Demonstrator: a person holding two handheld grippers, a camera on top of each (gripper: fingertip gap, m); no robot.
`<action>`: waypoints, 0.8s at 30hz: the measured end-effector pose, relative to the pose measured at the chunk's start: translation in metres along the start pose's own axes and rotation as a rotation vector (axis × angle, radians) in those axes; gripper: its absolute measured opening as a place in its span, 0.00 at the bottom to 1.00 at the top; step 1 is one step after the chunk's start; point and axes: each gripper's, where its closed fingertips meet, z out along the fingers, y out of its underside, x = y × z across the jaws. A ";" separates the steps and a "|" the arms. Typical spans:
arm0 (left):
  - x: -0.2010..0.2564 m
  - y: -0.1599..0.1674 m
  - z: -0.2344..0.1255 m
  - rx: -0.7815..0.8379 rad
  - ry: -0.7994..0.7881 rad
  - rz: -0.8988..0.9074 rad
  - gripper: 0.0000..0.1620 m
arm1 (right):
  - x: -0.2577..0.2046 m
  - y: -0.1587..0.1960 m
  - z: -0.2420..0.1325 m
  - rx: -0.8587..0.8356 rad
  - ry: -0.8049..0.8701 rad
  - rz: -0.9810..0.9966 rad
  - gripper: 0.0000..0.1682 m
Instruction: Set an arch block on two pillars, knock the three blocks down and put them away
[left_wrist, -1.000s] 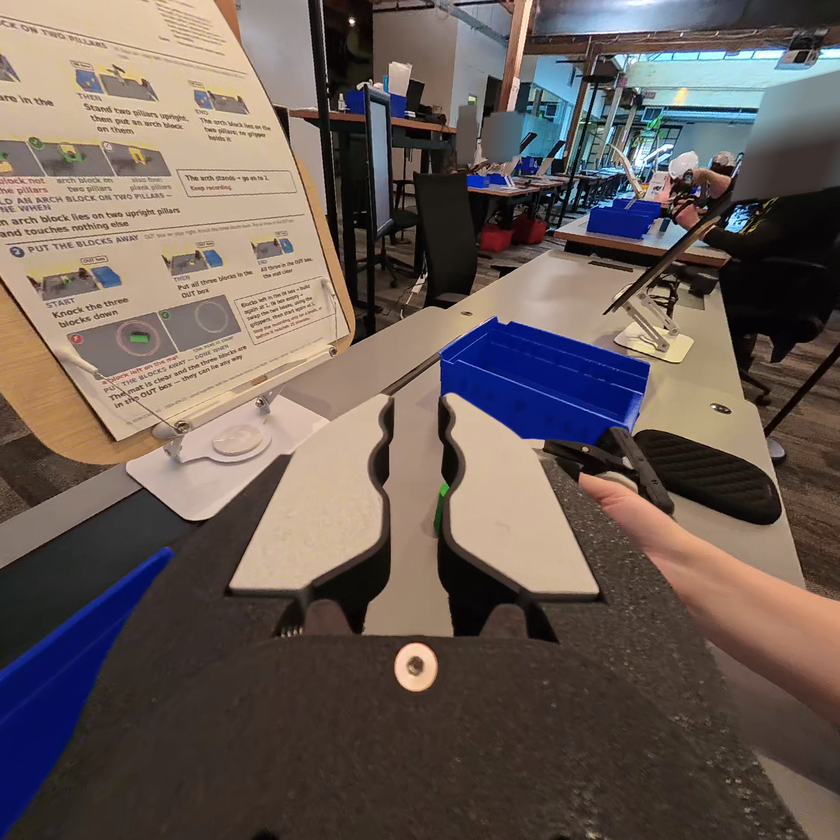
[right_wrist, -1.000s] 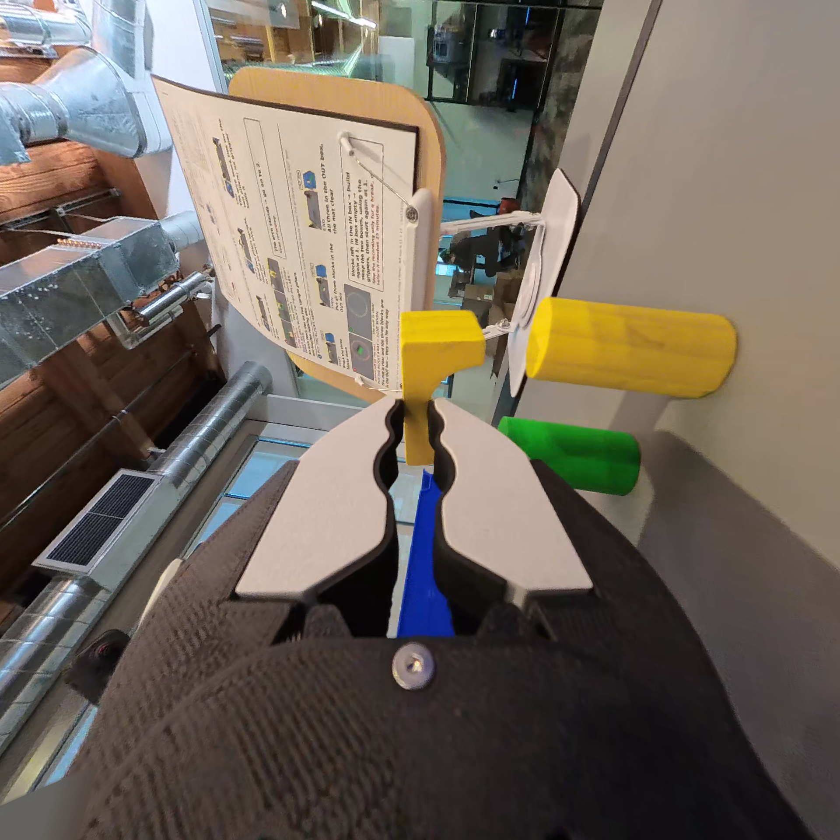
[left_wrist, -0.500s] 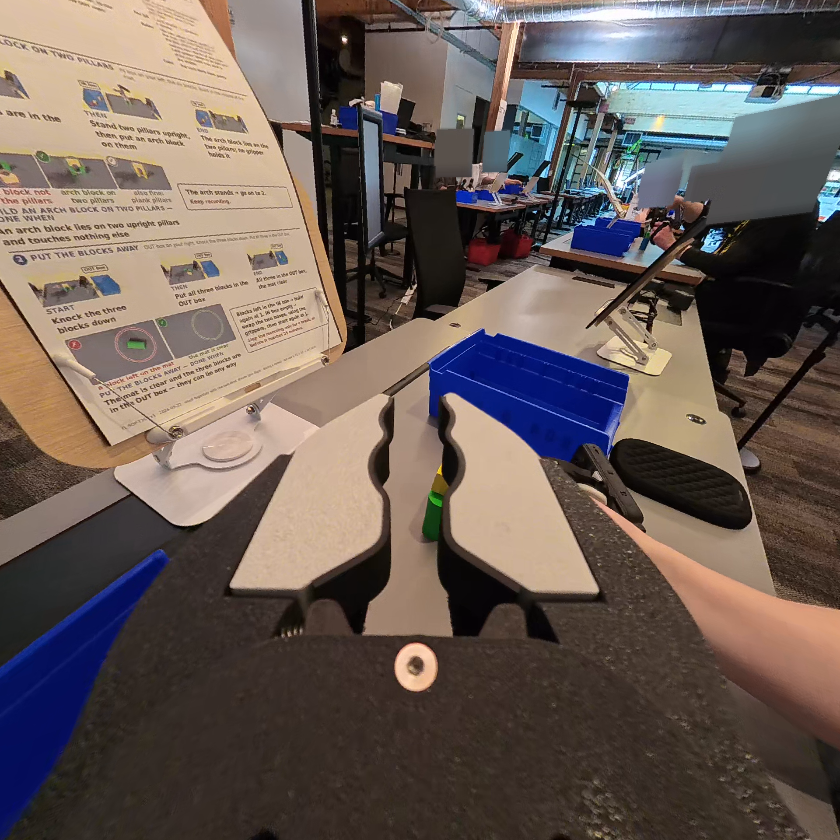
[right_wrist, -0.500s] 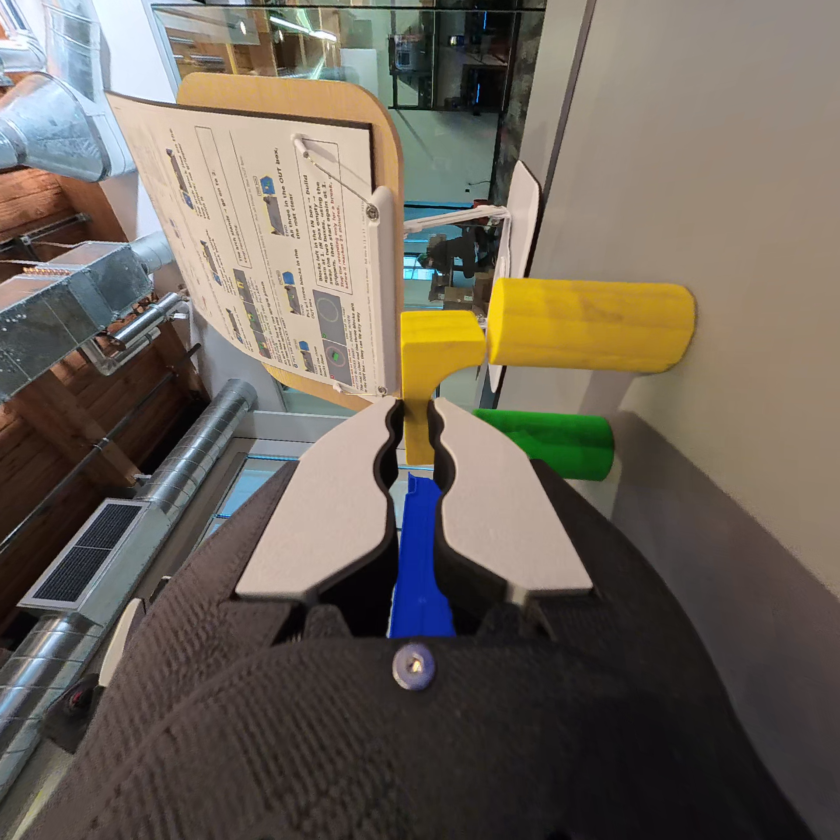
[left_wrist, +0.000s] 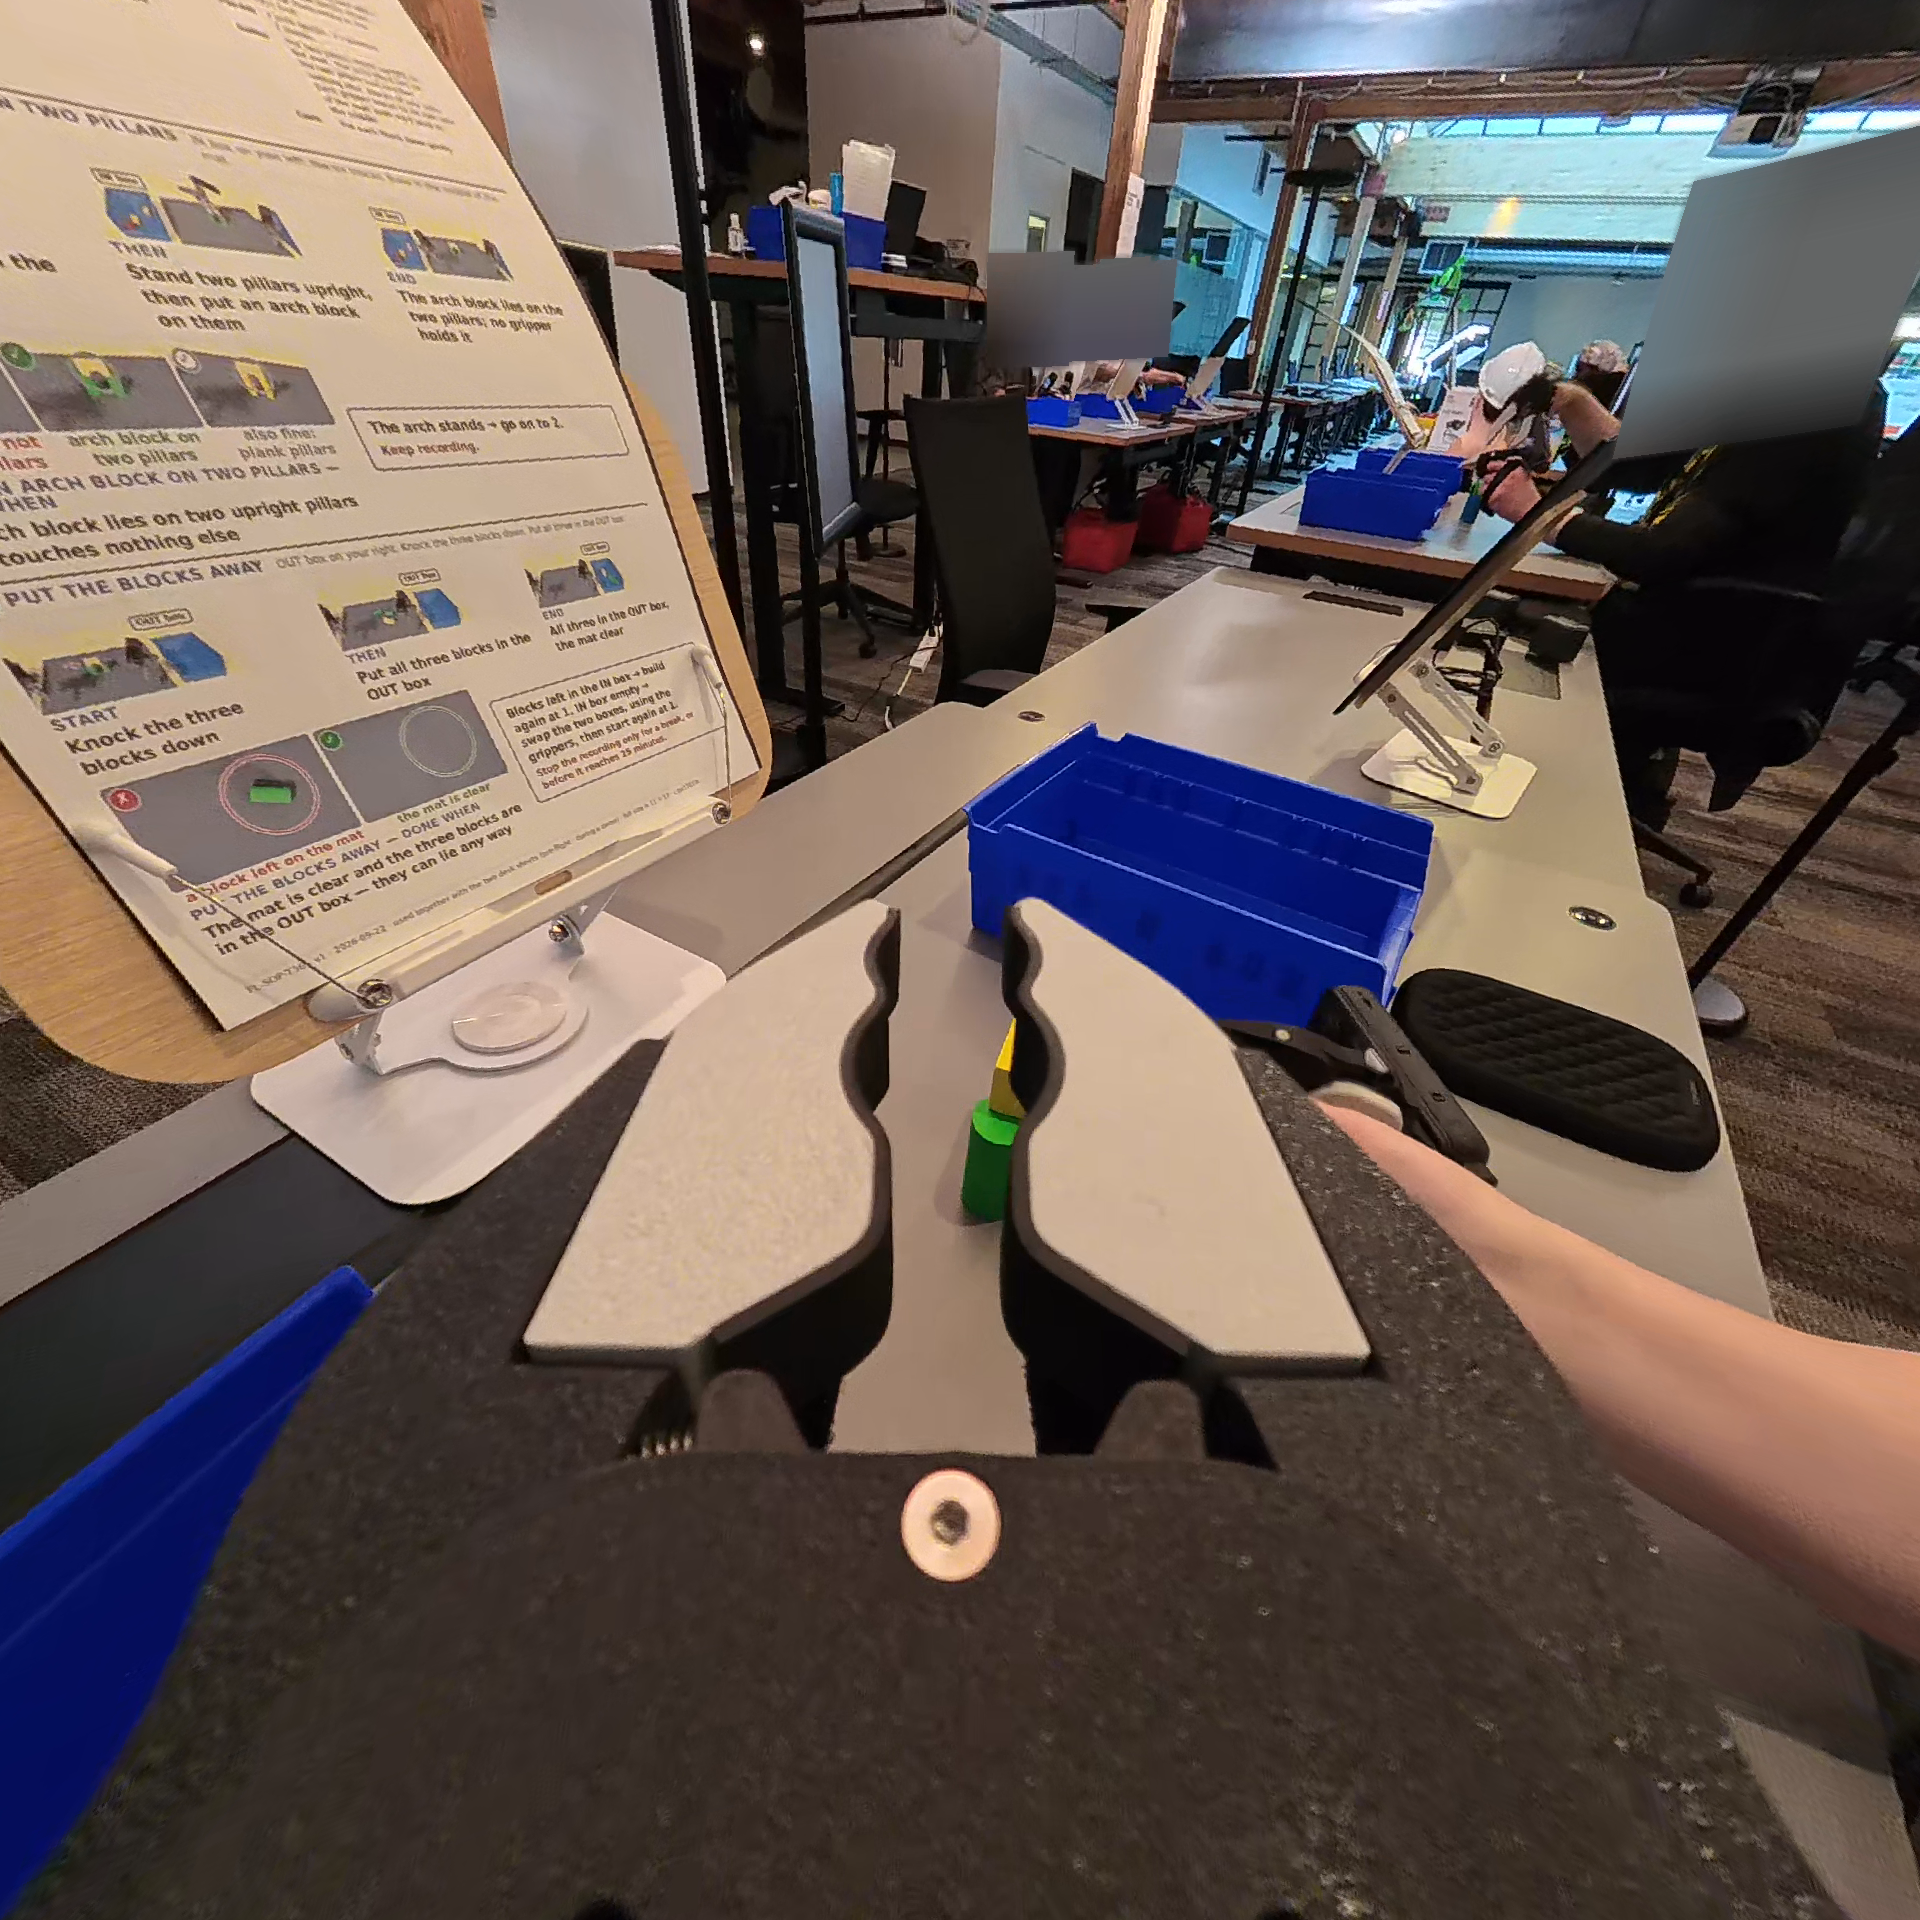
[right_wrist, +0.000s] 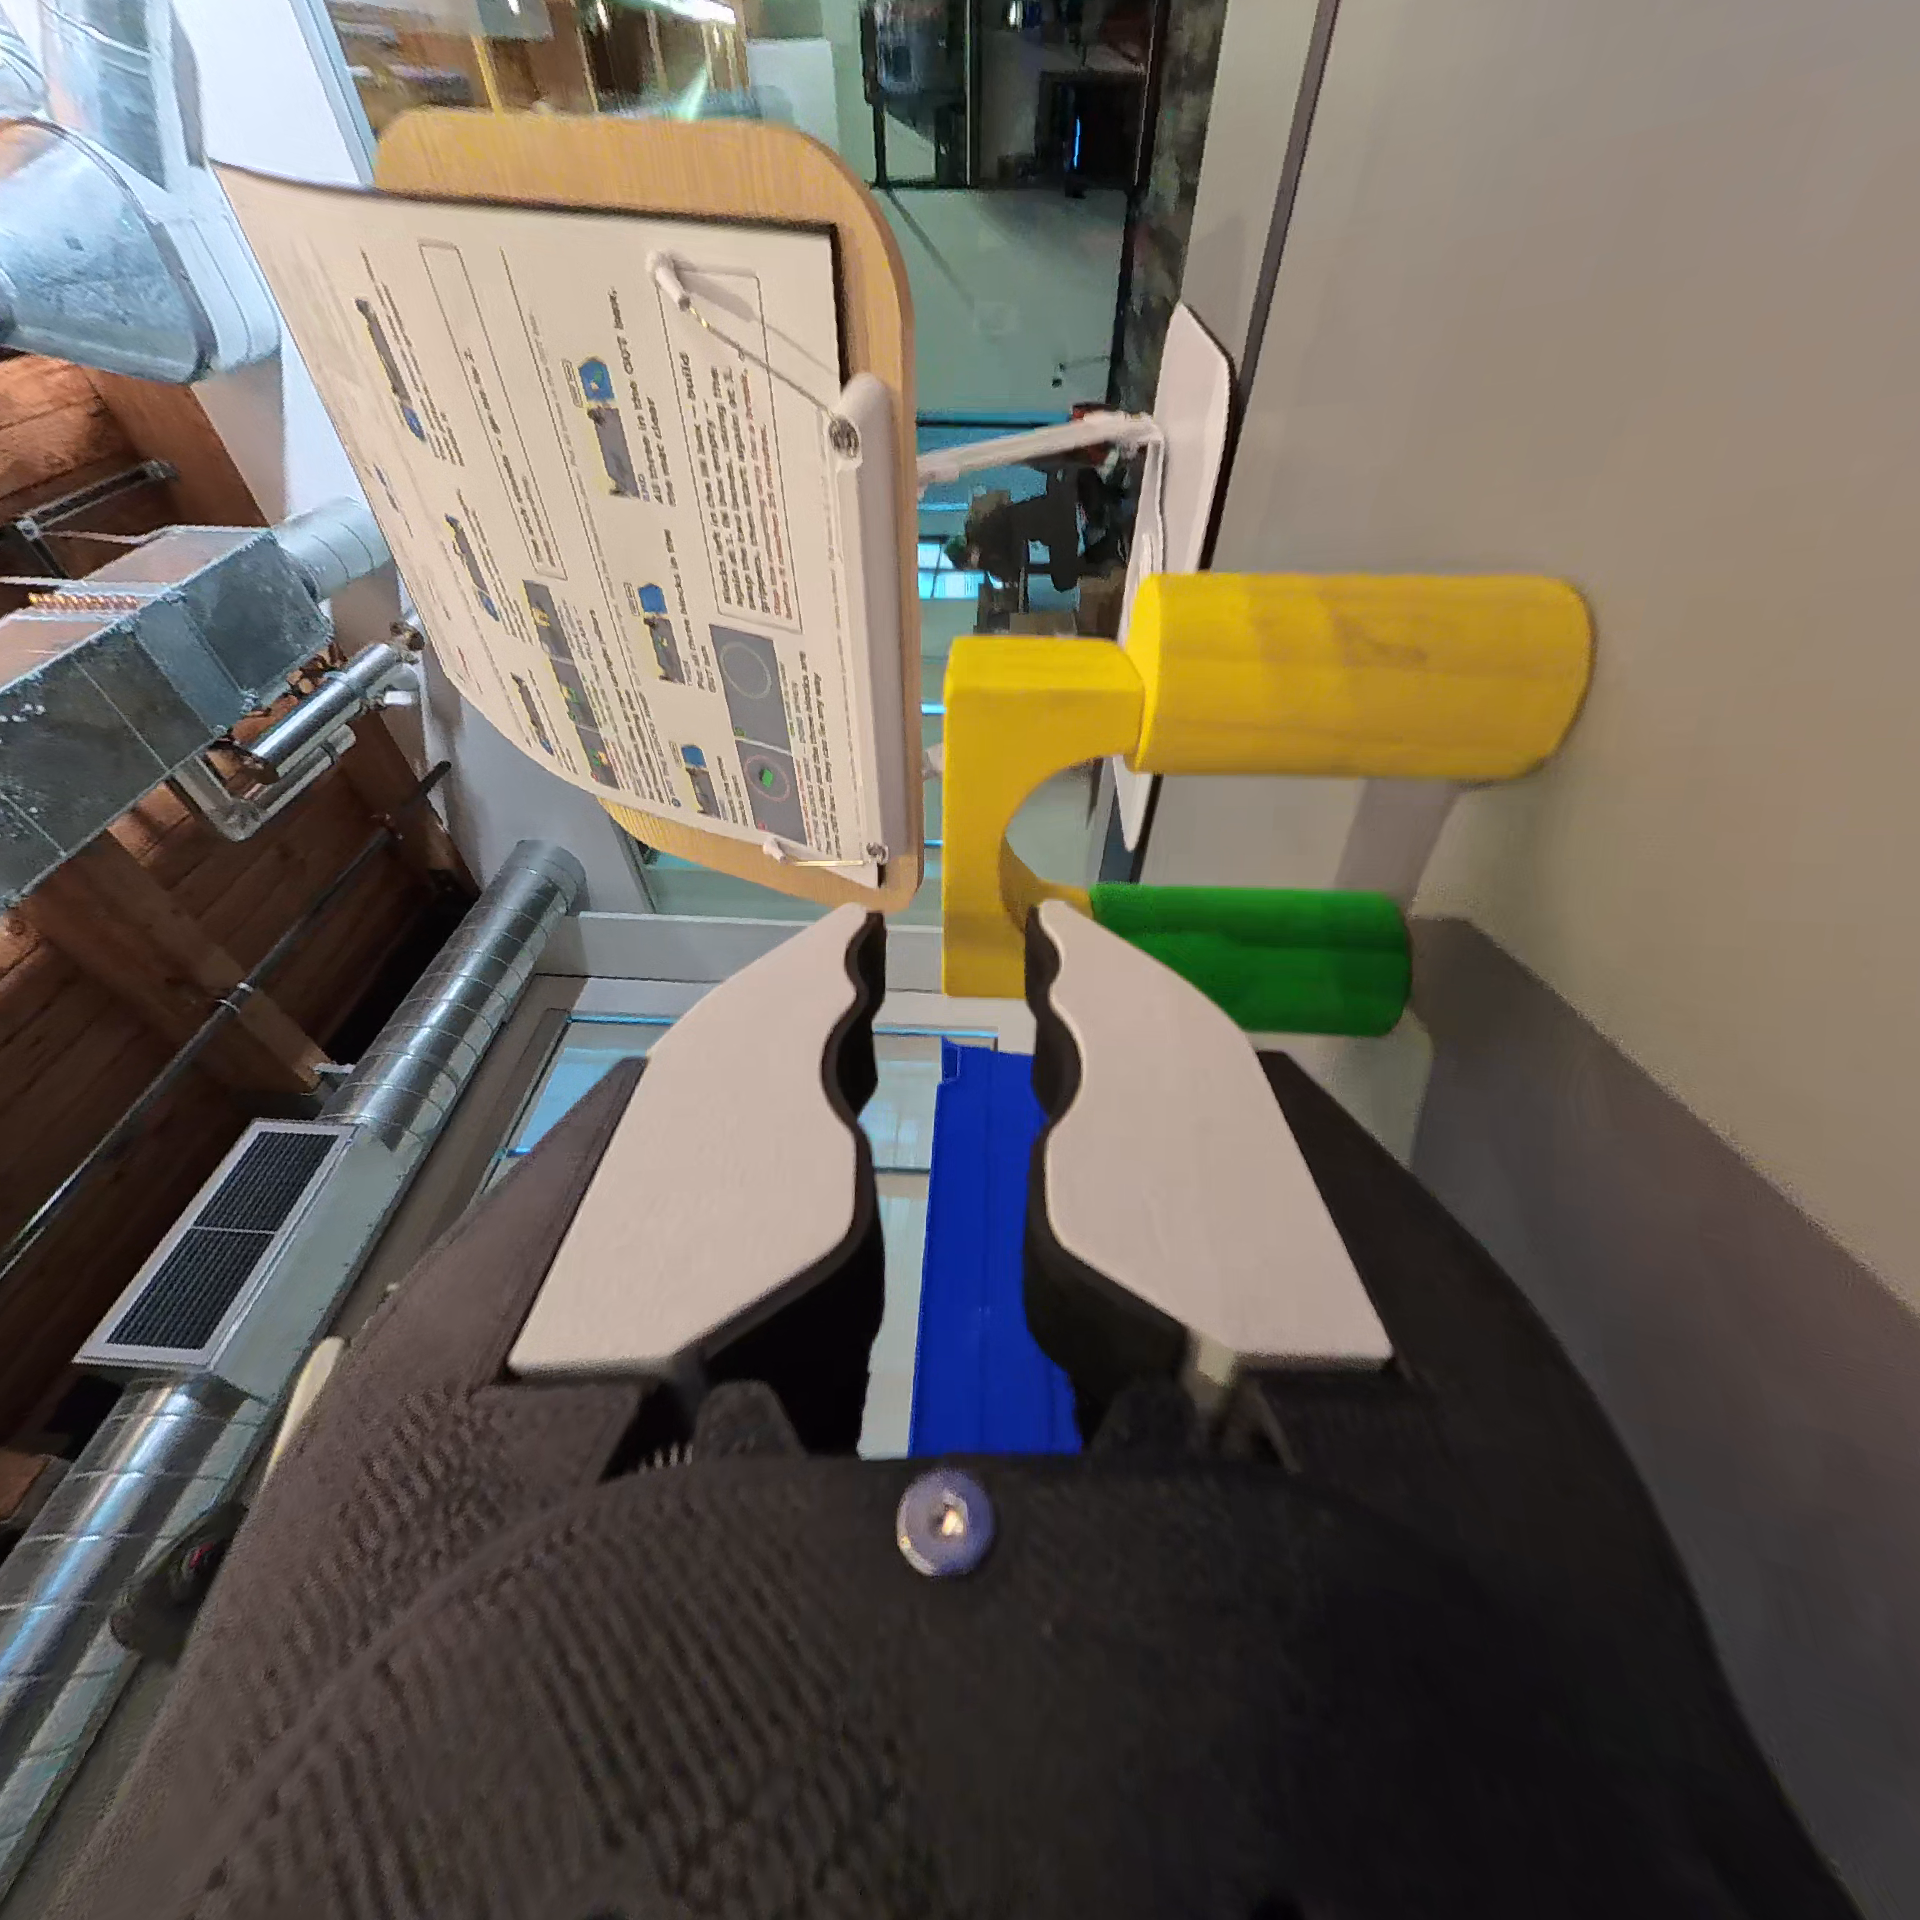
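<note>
1. White printed instruction sheet on a wooden board stand (left_wrist: 312, 520): standing well left of the arch and tilting back toward the operator, probably for reference.

2. Left gripper (left_wrist: 951, 920): hovering level, just short of the arch and pointing past it. Its jaws are standing slightly apart and gripping nothing. It is likely waiting clear of the build.

3. Green wooden cylinder pillar (left_wrist: 987, 1158): standing upright on the grey table (left_wrist: 1195, 675), directly under one leg of the arch and carrying it.

4. Yellow wooden arch block (right_wrist: 977, 810): lying across both pillars, one leg on each. The building step is looking finished; knocking down and storing are not yet done.

5. Yellow wooden cylinder pillar (right_wrist: 1351, 675): standing upright under the arch's other leg.

6. Blue plastic bin (left_wrist: 1195, 883): sitting open-topped beyond the arch, near it. It is presumably waiting to receive the three blocks.

7. Right gripper (right_wrist: 951, 914): reaching in from right of the arch and rolled onto its side, so its camera is showing the table as a wall. Its jaws are spread, released from the arch, with the arch's end lying just ahead of the tips. Whether one finger is touching it cannot be told. A person's bare forearm (left_wrist: 1610, 1403) is extending low over the table behind it.

8. Black quilted pad (left_wrist: 1548, 1070): lying right of the arch, beside the bin.
</note>
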 end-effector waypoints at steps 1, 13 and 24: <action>0.000 -0.001 -0.001 0.001 0.002 -0.001 0.11 | 0.000 0.003 -0.003 -0.012 0.004 -0.009 0.16; 0.027 0.027 0.017 -0.144 0.041 0.065 0.14 | -0.042 -0.003 -0.069 -0.108 -0.103 -0.358 0.16; 0.045 0.111 0.082 -0.424 -0.020 0.170 0.21 | -0.114 -0.017 -0.039 -0.616 -0.350 -1.276 0.13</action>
